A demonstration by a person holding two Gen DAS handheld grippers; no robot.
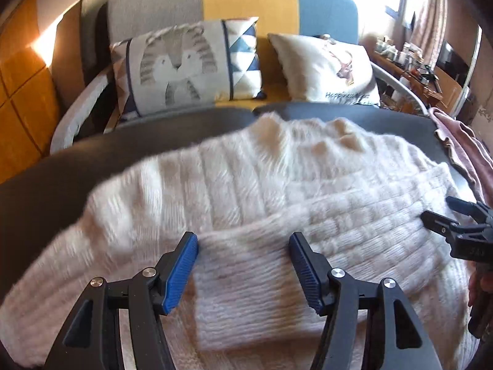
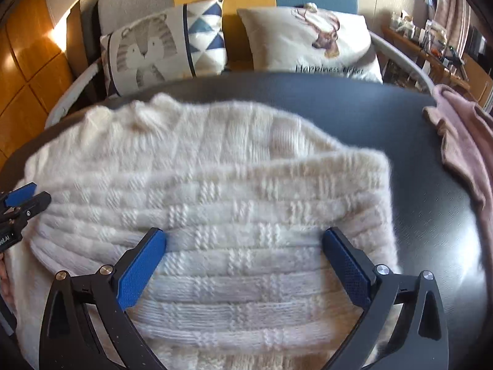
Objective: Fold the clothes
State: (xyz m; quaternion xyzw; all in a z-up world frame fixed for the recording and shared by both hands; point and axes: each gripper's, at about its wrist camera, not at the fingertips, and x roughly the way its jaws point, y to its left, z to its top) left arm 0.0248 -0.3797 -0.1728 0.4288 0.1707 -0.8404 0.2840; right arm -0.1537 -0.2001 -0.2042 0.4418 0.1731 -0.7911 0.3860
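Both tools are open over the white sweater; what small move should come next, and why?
Probably lower the right tool and close it on the white sweater near its folded edge. Both it and the left tool are open, holding nothing, and the fold looks unfinished.

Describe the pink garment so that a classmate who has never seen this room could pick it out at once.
Start at the dark table in front of the sofa. A large white knitted sweater fills its middle; look past that to the table's right edge. The pink garment lies crumpled there, smooth and dusty pink, unlike the fluffy white knit.
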